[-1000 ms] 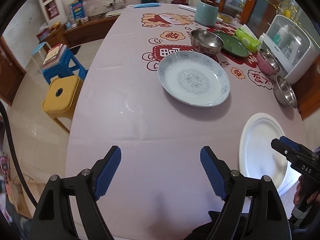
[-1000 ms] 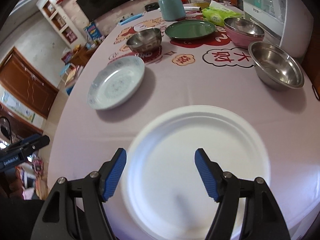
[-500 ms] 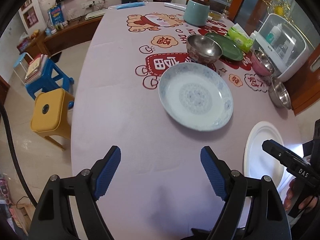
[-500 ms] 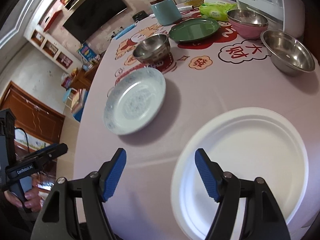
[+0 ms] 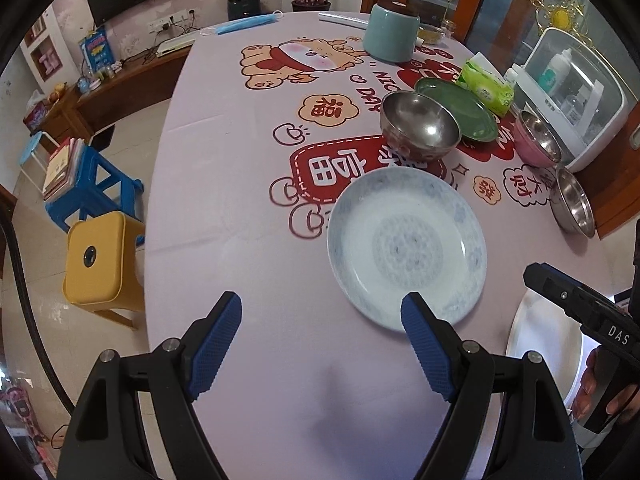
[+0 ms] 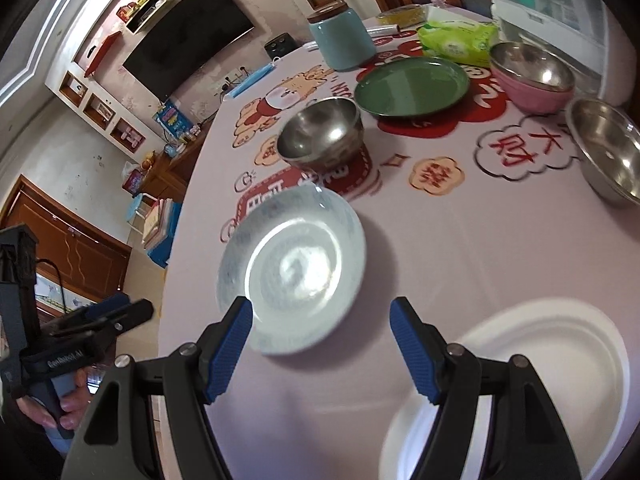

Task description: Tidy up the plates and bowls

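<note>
A blue-patterned white plate [image 5: 406, 248] lies on the lilac tablecloth; it also shows in the right wrist view [image 6: 292, 268]. A plain white plate [image 6: 520, 384] lies near the table's front edge, also seen at the right of the left wrist view [image 5: 544, 344]. A steel bowl [image 5: 420, 124] and a green plate [image 5: 460, 114] stand farther back, with a pink bowl [image 6: 532, 76] and a steel basin [image 6: 608, 148]. My left gripper [image 5: 320, 344] is open and empty, just short of the patterned plate. My right gripper [image 6: 322, 348] is open and empty, at that plate's near rim.
A teal canister [image 5: 392, 36], a green tissue pack [image 5: 486, 88] and a white appliance [image 5: 572, 92] stand at the back right. A yellow stool [image 5: 100, 256] and a blue stool [image 5: 88, 188] stand on the floor left of the table.
Both grippers have swung toward the patterned plate. The right gripper has moved left off the white plate; the left has moved forward. Both stay open.
</note>
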{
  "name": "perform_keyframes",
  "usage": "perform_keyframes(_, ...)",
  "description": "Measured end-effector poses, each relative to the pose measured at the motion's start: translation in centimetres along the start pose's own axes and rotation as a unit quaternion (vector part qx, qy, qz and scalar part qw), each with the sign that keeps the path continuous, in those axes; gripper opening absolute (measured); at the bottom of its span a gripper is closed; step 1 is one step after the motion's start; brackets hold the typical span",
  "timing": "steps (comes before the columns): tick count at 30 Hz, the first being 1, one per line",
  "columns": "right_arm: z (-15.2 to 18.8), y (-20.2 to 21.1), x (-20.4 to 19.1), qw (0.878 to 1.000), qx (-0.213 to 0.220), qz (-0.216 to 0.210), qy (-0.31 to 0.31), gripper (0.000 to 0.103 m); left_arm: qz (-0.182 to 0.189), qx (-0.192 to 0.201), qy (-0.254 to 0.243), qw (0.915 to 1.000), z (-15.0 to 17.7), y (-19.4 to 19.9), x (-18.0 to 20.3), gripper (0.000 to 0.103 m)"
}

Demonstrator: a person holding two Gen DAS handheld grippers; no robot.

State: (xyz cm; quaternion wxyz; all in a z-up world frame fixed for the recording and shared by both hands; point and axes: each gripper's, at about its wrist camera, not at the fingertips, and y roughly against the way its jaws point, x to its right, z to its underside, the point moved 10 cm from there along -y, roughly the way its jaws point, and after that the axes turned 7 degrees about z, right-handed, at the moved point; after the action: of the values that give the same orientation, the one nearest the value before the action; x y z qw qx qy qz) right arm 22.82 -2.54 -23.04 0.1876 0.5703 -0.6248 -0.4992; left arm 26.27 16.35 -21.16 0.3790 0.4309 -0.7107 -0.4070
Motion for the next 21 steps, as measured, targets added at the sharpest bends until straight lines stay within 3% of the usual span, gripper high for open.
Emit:
perform_keyframes(10,-0.7,-4.1,0.1,0.999,-0.024,0.033,0.007,0.072,0.014,-0.027,-0.007,0.9995,-1.8,-4.1,-0.4,0.081)
perform_keyframes(21,0.4,-7.2,1.4,0.998,-0.055,0.017,-0.038,0.072,0.041,-0.065,-0.012,0.997,-0.8,-9.7,-0.3,0.081)
